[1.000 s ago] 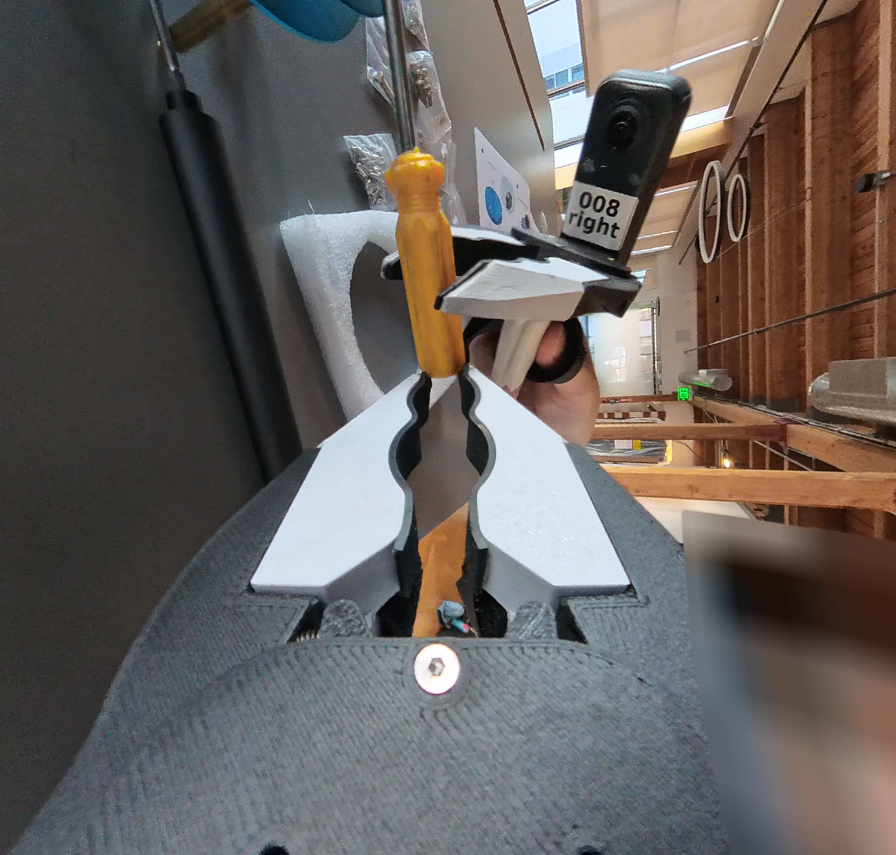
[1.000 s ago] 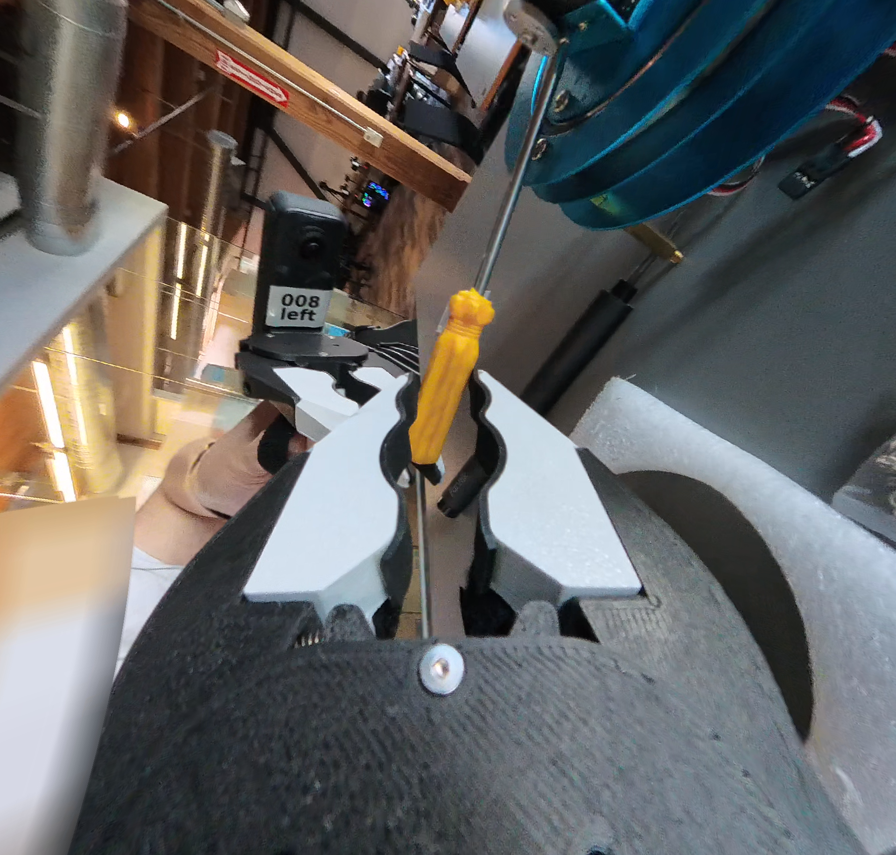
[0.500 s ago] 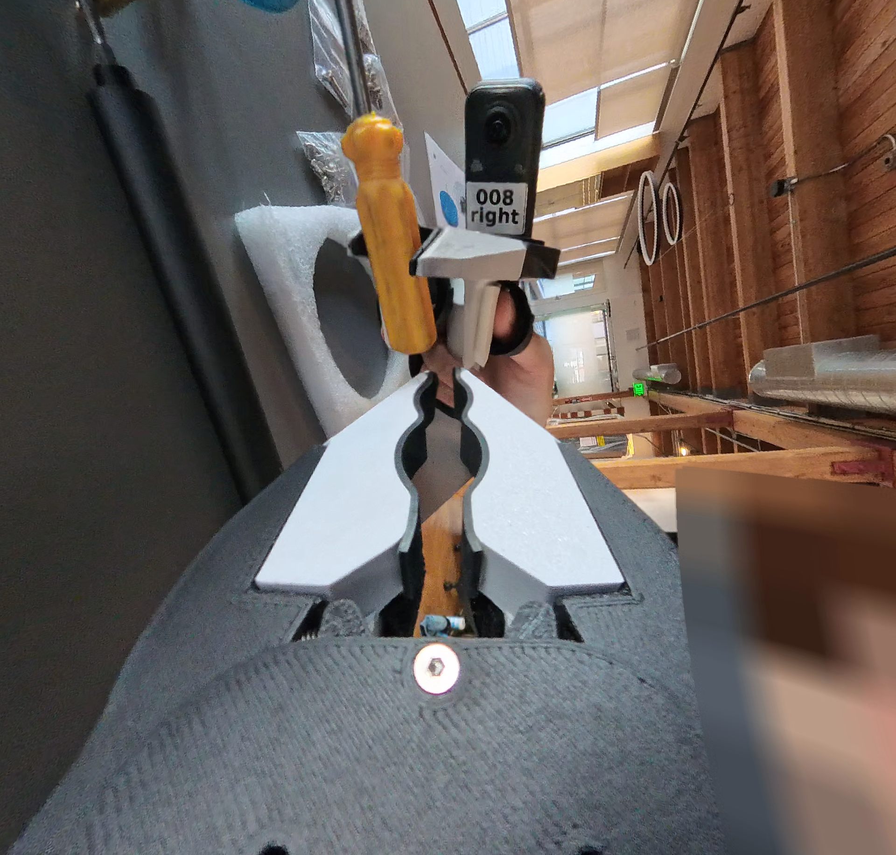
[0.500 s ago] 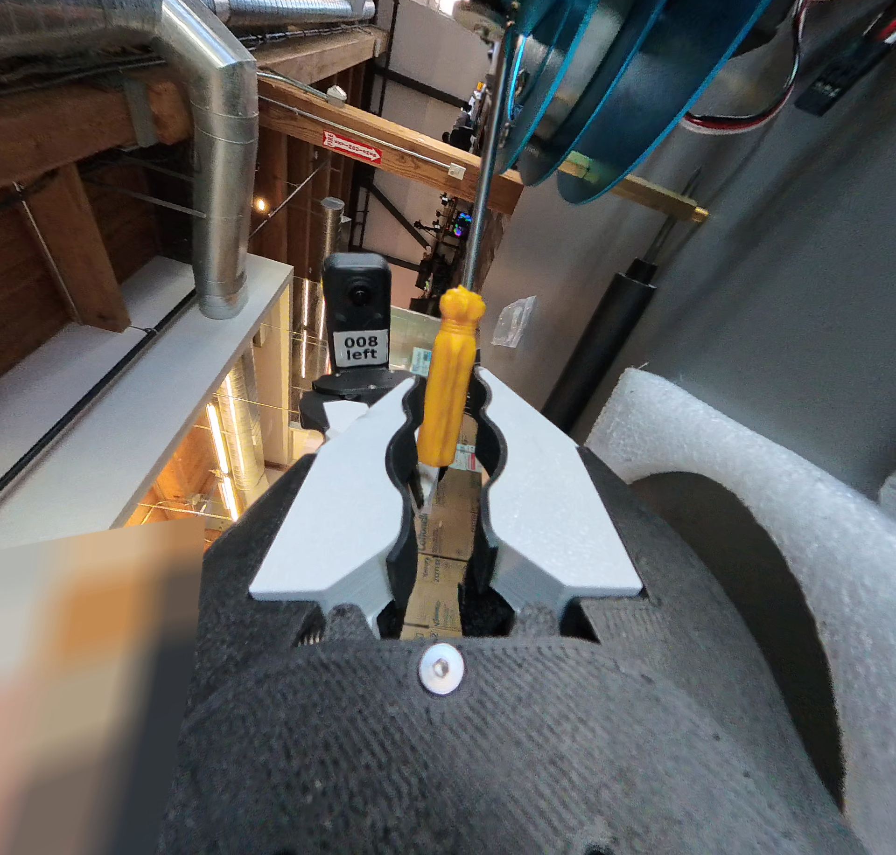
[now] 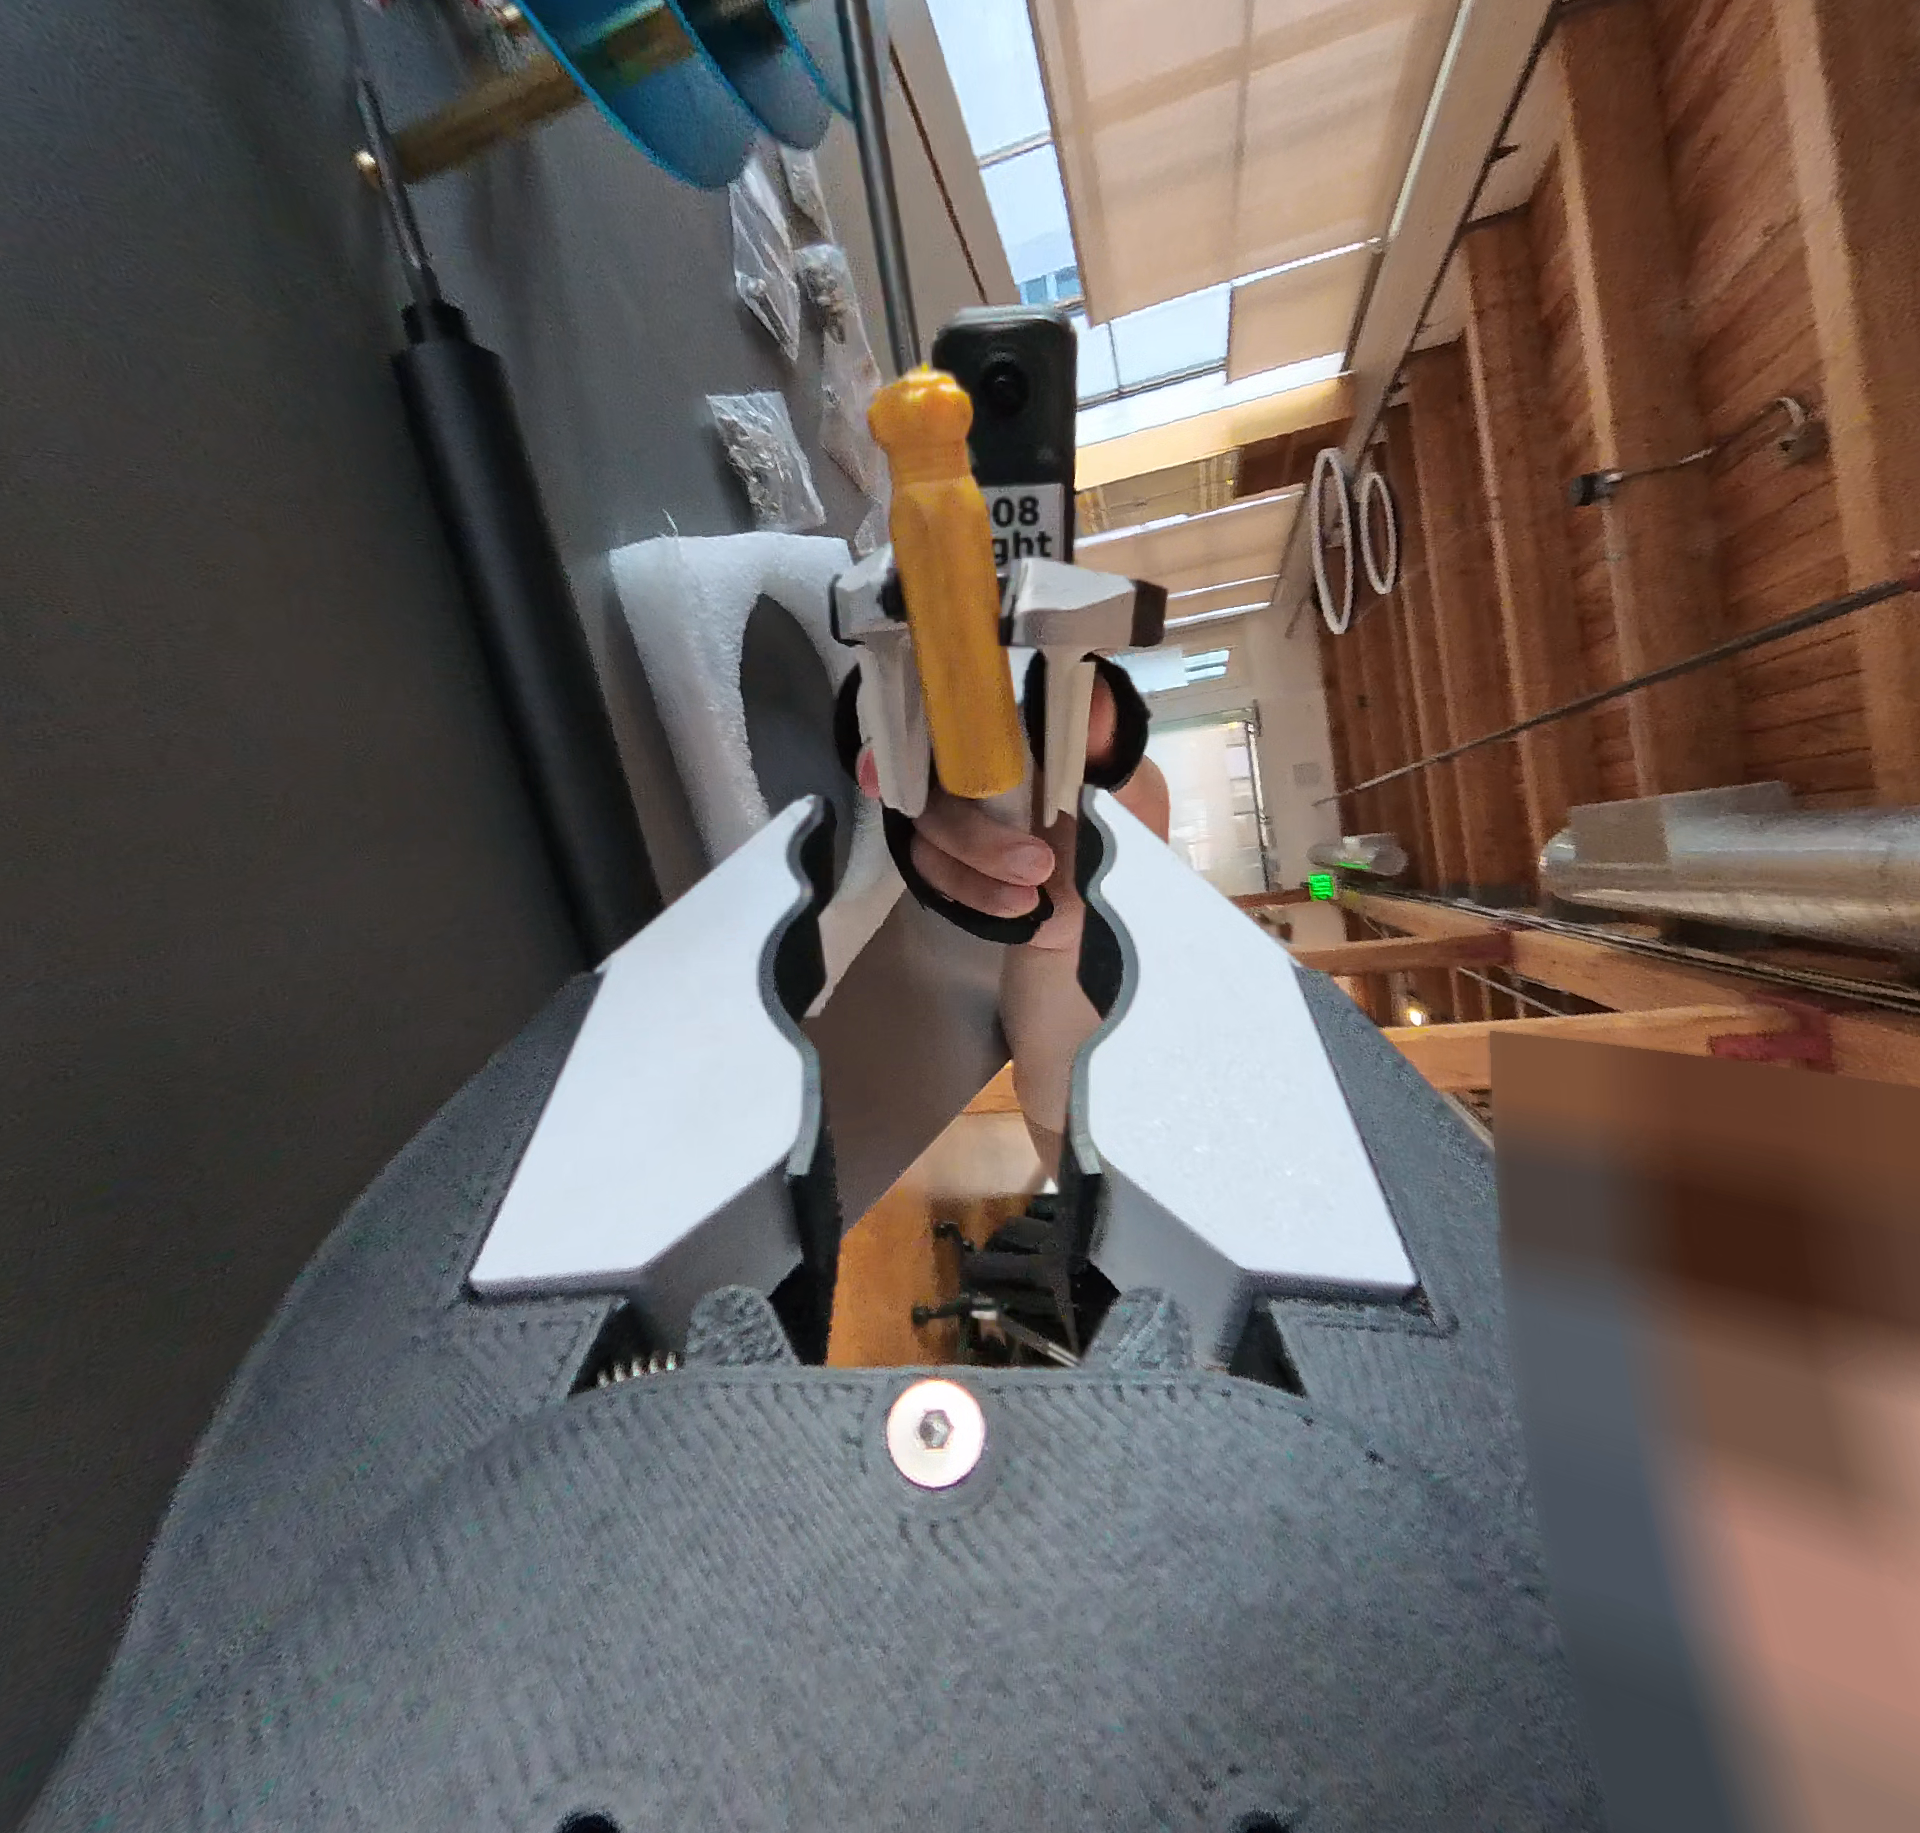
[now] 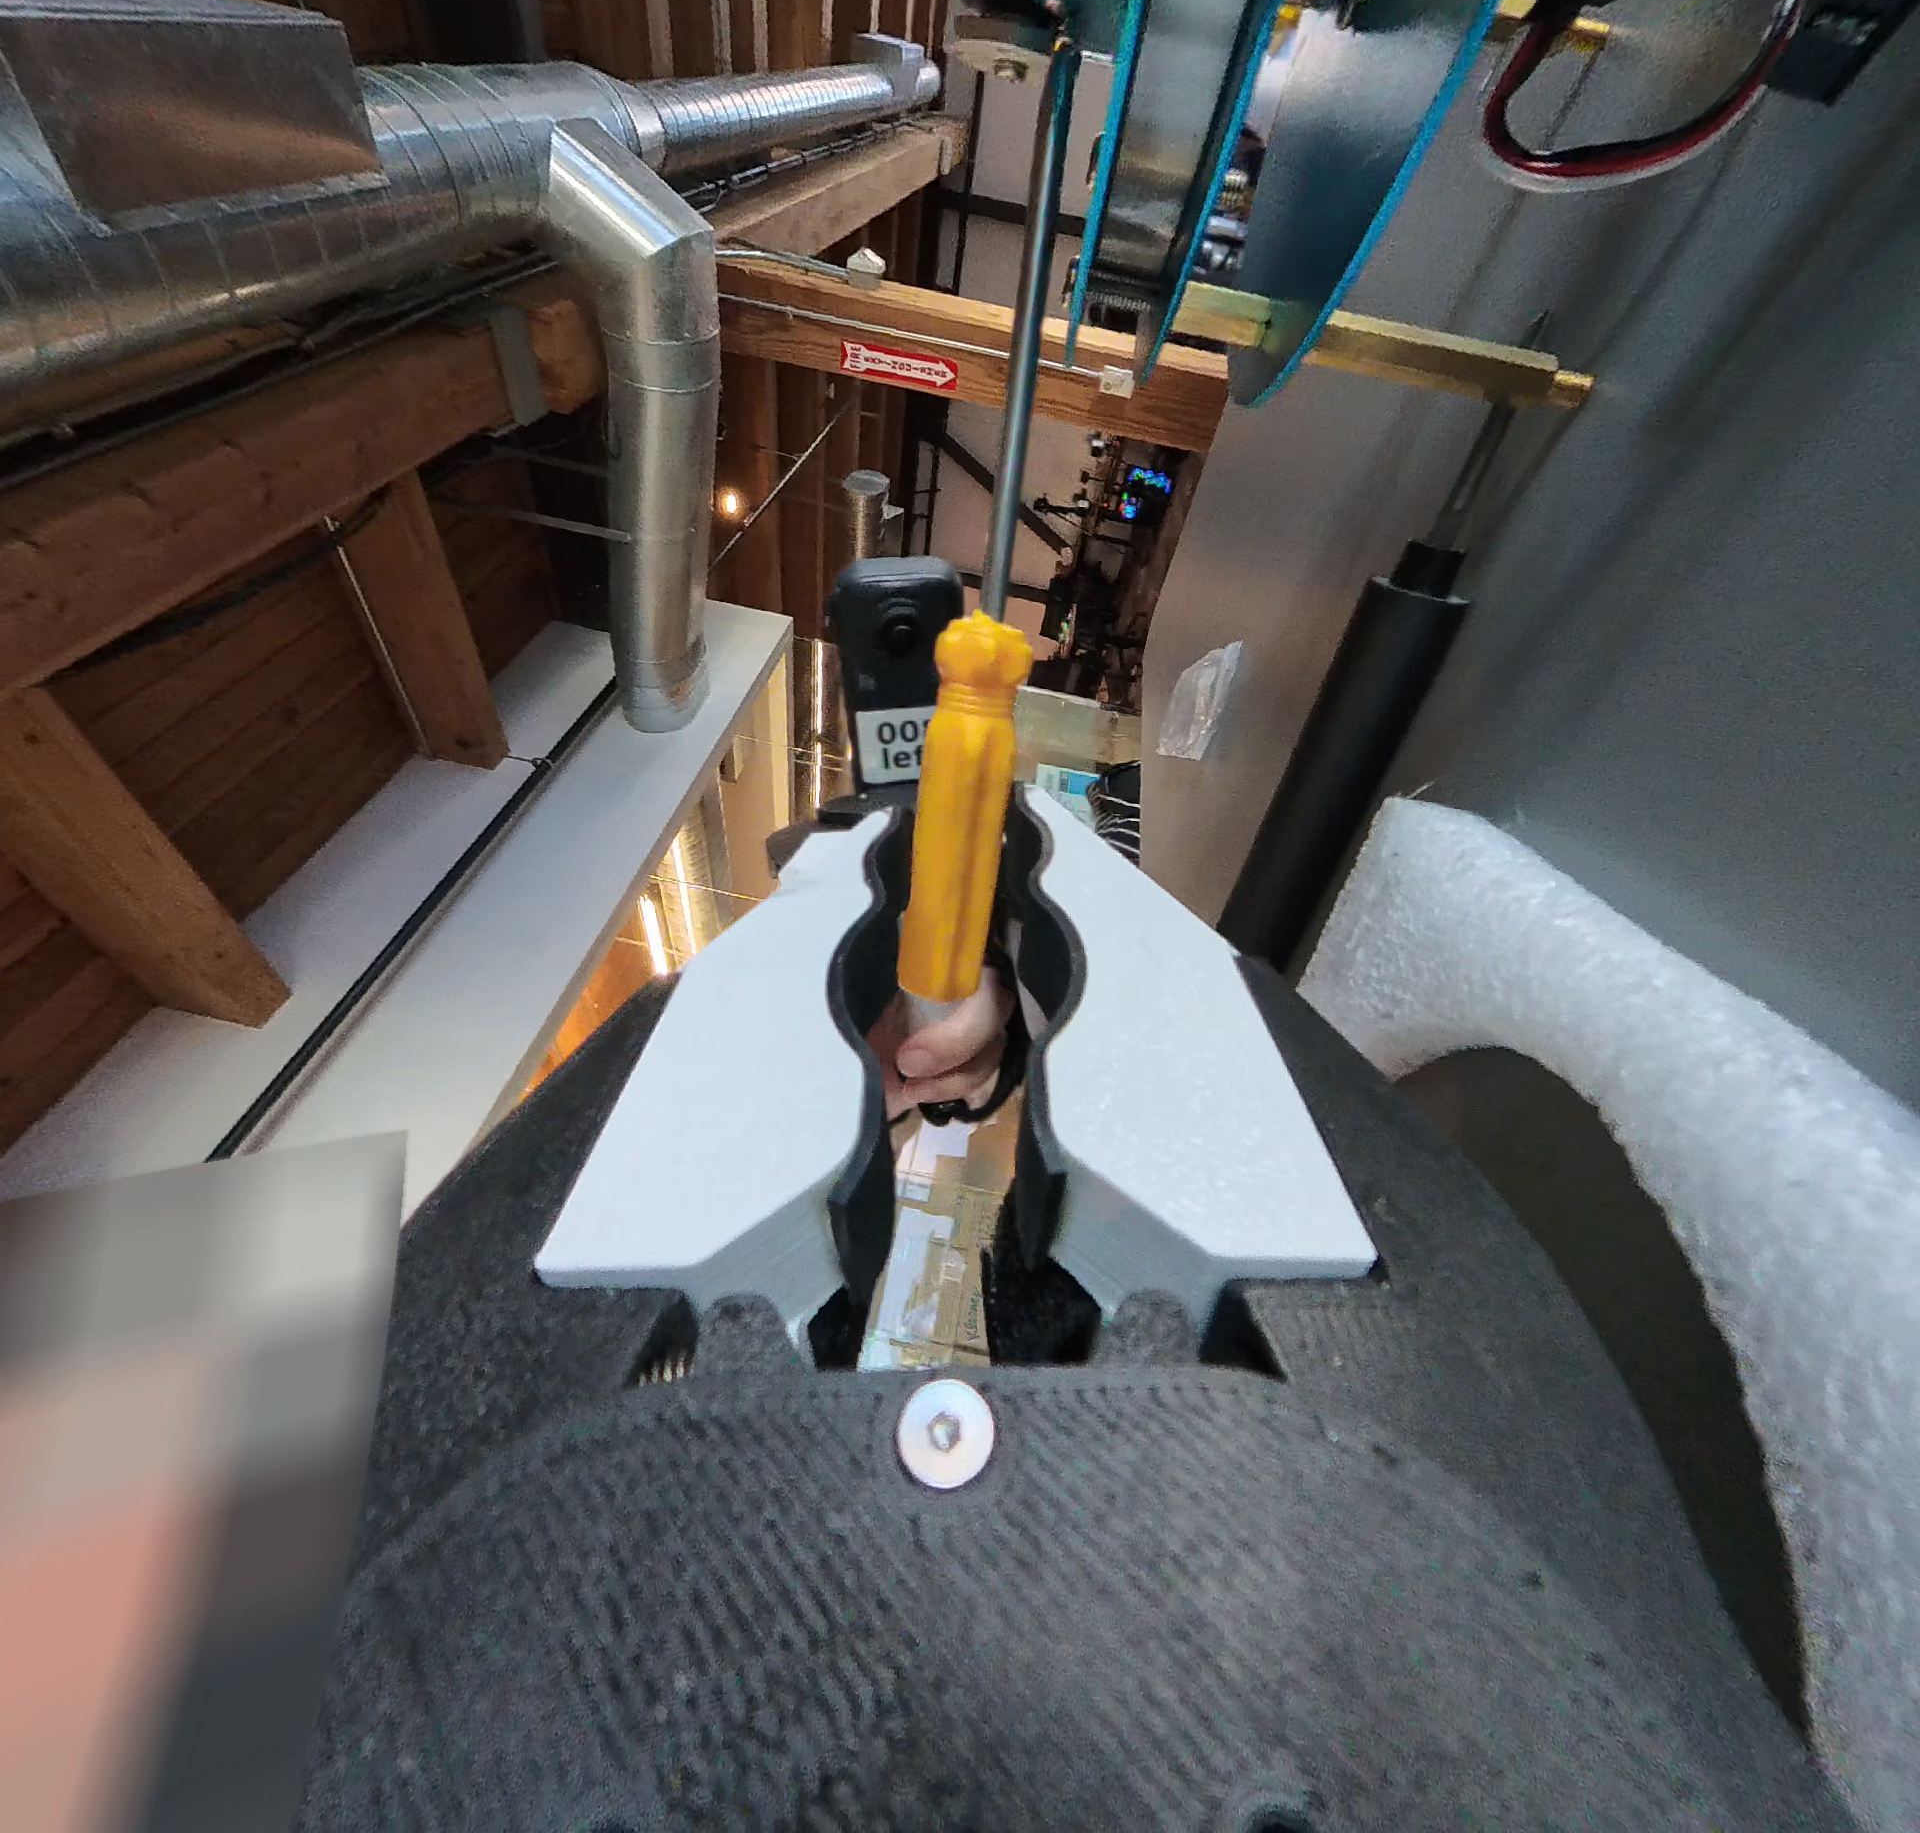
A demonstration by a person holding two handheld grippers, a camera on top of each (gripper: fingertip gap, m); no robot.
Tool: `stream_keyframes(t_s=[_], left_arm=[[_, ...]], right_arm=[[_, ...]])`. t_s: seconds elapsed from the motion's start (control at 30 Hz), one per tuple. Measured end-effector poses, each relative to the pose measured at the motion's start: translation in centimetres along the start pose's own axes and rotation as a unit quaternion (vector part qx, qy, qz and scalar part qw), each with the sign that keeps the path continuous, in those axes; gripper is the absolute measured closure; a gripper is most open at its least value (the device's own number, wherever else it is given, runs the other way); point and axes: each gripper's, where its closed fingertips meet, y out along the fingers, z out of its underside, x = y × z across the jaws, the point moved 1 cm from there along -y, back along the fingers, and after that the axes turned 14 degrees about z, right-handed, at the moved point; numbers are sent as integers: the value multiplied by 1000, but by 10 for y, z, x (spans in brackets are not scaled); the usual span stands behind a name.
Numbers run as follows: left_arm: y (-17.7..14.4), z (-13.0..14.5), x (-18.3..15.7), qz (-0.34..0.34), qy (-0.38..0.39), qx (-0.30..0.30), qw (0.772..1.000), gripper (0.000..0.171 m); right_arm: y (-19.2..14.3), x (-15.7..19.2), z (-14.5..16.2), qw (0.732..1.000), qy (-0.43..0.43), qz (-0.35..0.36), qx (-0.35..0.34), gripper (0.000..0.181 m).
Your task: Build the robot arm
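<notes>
A workshop hall: timber beams [image 6: 966, 349] carry silver ducting [image 6: 644, 412], with ring lamps [image 5: 1351, 536] near the slatted wood wall [image 5: 1714, 433].

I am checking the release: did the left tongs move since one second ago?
Yes. The left tongs spread outward, each side away from the centre line above the silver bolt.

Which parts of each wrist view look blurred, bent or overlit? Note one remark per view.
Left wrist view: bright skylight washes out; beams at right curve from the wide lens; screwdriver sharp. Right wrist view: foam block edge soft, duct bowed; both hold a mosaic patch.
</notes>
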Motion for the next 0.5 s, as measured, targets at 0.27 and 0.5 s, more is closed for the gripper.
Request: stream_keyframes(t_s=[0.27, 0.5], left_arm=[[10, -3, 8, 22, -11, 10, 1000, 142], [10, -9, 8, 16, -2, 16, 1000, 156]], right_arm=[[9, -1, -1, 1000, -3, 12, 1, 165], [11, -5, -2, 1000, -12, 27, -3, 165]])
